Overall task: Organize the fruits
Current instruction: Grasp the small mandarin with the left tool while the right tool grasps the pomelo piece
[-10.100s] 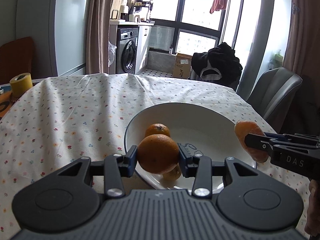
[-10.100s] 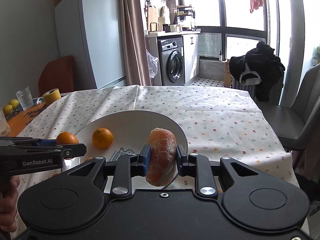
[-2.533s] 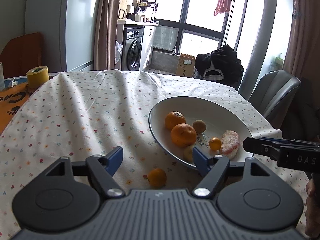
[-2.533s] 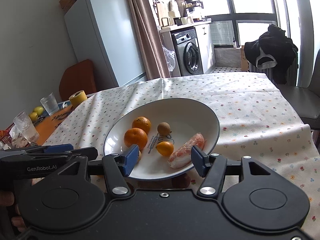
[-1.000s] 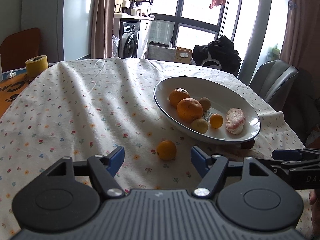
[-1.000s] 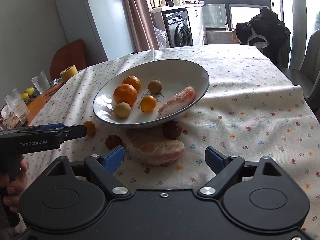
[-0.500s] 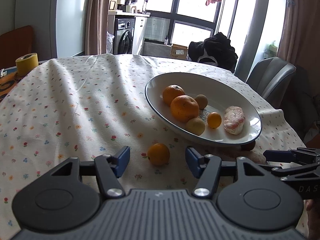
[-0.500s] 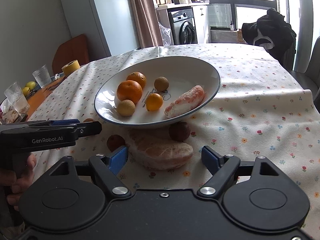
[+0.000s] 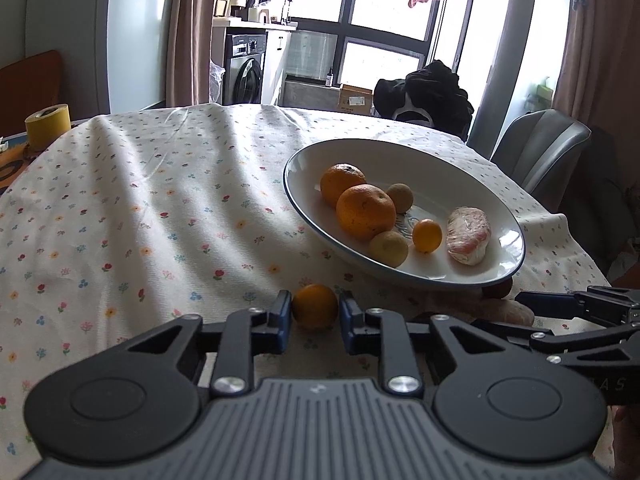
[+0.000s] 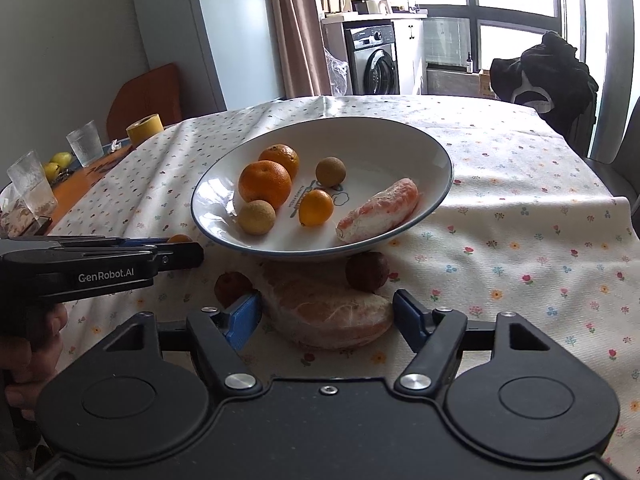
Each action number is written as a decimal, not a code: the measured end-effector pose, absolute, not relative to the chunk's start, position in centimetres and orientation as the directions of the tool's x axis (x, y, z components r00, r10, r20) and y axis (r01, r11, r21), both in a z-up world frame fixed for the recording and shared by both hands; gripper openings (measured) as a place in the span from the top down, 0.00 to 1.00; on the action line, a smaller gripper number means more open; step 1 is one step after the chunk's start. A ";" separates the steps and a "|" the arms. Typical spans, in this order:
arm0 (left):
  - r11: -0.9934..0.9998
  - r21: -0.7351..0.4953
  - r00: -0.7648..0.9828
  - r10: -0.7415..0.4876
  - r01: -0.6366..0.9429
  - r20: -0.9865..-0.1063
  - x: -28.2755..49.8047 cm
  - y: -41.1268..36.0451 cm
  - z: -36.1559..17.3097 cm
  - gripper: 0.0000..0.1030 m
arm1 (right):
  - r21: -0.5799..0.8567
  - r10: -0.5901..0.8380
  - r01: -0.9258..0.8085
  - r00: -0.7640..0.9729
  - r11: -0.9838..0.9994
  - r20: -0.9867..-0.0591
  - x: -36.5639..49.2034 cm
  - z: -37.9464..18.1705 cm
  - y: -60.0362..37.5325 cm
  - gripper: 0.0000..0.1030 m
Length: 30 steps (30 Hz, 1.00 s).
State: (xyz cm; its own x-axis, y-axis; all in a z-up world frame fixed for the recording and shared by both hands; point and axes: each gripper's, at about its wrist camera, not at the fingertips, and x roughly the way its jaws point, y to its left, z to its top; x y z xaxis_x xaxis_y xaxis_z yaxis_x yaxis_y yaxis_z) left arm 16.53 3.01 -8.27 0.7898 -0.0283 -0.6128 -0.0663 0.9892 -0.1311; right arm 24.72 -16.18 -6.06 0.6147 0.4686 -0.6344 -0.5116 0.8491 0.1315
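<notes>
Your left fingers [image 9: 315, 316] have just closed in around the small orange [image 9: 315, 311]; right fingers [image 10: 327, 316] now open, straddling the pomelo [image 10: 328, 314]. Both fruits nearly ready for the plate [image 10: 400, 140].

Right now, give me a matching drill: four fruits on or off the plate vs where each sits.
Things:
1. small orange
2. large peeled citrus segment
3. small peeled citrus segment
4. dark round fruit

Places:
A. on the plate, right side
B. on the cloth between the left gripper jaws
C. on the cloth, tucked at the plate's near edge
D. on the cloth between the open right gripper jaws

Pairs: 1-B, 2-D, 3-A, 4-C
</notes>
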 end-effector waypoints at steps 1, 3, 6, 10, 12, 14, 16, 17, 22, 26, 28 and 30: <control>0.989 -0.134 0.789 -0.029 -0.068 -0.614 16.4 3.1 -8.2 0.78 | 0.131 0.469 -0.512 0.615 0.849 -0.634 24.7 -6.0 -16.3 0.35; 0.989 -0.133 0.789 -0.026 -0.071 -0.614 16.2 3.1 -8.2 0.78 | 0.130 0.468 -0.513 0.614 0.849 -0.635 24.5 -6.0 -16.4 0.36; 0.988 -0.135 0.789 -0.024 -0.075 -0.614 15.8 3.1 -8.1 0.78 | 0.130 0.466 -0.510 0.614 0.850 -0.637 24.3 -5.9 -16.8 0.38; 0.988 -0.135 0.793 -0.021 -0.078 -0.609 15.1 3.0 -7.8 0.78 | 0.134 0.464 -0.505 0.613 0.852 -0.639 24.0 -5.8 -17.3 0.42; 0.988 -0.133 0.795 -0.020 -0.077 -0.607 14.9 2.9 -7.7 0.78 | 0.139 0.464 -0.502 0.612 0.854 -0.640 23.7 -5.8 -17.7 0.44; 0.988 -0.134 0.797 -0.020 -0.077 -0.604 14.6 2.8 -7.5 0.78 | 0.139 0.461 -0.498 0.614 0.856 -0.640 23.5 -5.8 -18.0 0.46; 0.988 -0.134 0.800 -0.020 -0.076 -0.600 14.4 2.6 -7.4 0.78 | 0.141 0.461 -0.495 0.615 0.857 -0.640 23.3 -5.7 -18.2 0.49; 0.988 -0.133 0.801 -0.019 -0.075 -0.598 14.3 2.5 -7.3 0.78 | 0.140 0.460 -0.495 0.615 0.857 -0.640 23.2 -5.7 -18.3 0.50; 0.989 -0.131 0.806 -0.020 -0.072 -0.591 13.7 2.1 -6.9 0.78 | 0.138 0.470 -0.516 0.596 0.846 -0.652 22.4 -5.3 -18.5 0.57; 0.989 -0.131 0.808 -0.016 -0.075 -0.589 13.4 2.1 -6.8 0.78 | 0.174 0.520 -0.556 0.558 0.813 -0.647 21.8 -4.8 -18.9 0.60; 0.988 -0.132 0.808 -0.013 -0.080 -0.589 13.4 2.2 -6.8 0.78 | 0.156 0.514 -0.558 0.573 0.815 -0.638 21.8 -4.8 -18.9 0.54; 0.987 -0.132 0.807 -0.009 -0.086 -0.590 13.4 2.3 -6.8 0.78 | 0.163 0.518 -0.556 0.573 0.815 -0.635 22.2 -4.8 -18.9 0.49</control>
State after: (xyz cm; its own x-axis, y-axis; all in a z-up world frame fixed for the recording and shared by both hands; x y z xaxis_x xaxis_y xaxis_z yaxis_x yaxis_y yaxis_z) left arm 13.35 2.32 -6.81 0.8073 -0.0087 -0.5901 -0.0860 0.9875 -0.1322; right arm 22.19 -18.90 -4.79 0.5733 0.5180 -0.6348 -0.5556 0.8152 0.1635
